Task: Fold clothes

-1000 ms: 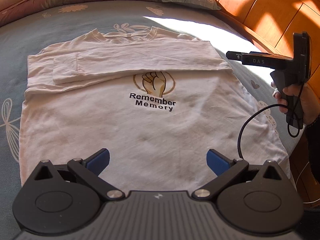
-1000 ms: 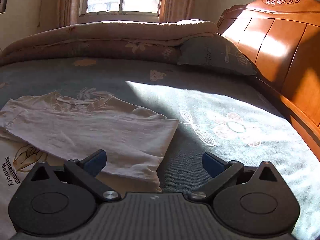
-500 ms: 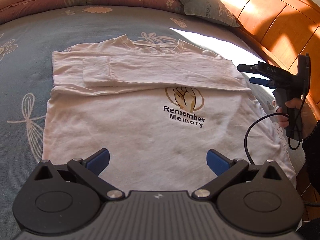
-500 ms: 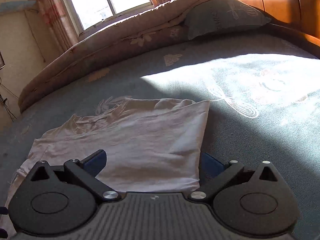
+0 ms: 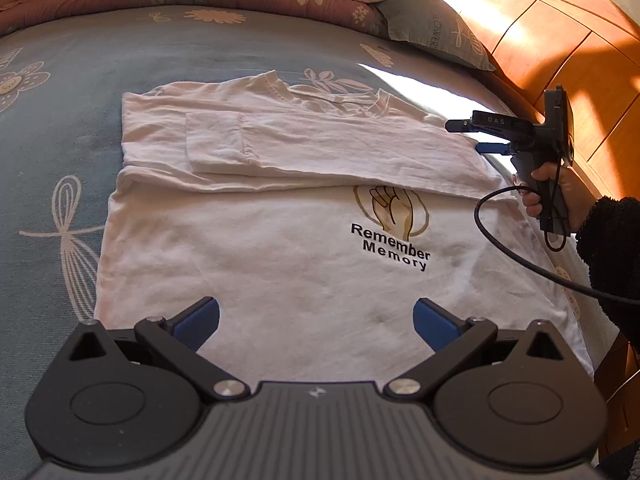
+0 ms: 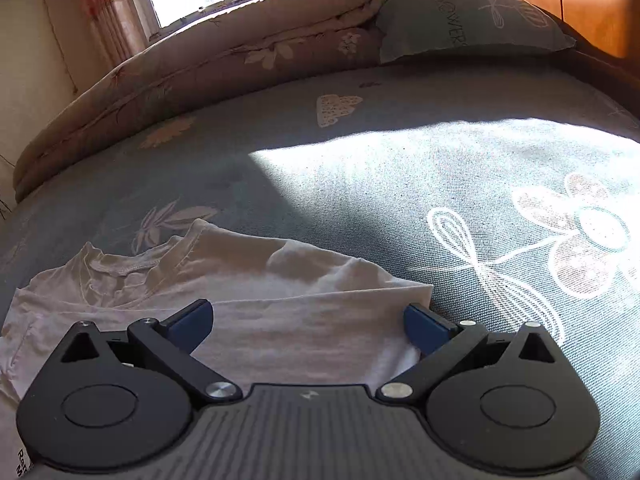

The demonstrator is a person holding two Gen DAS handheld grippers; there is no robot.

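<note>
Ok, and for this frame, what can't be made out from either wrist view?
- Shirt near hem: left wrist view, hidden behind the left gripper.
- Shoulder corner under the right gripper: right wrist view, its body covers the cloth; contact unclear.
- Chest print: right wrist view, cut off at the bottom-left edge.
- Pillow lettering: both views, partly readable only.
- Person: only a hand and sleeve show.

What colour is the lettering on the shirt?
Black lettering on the white shirt, clearest in the left wrist view.

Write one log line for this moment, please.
stage: sleeves folded across white shirt | left gripper: open, above hem | right gripper: open, at shoulder fold | bed
</note>
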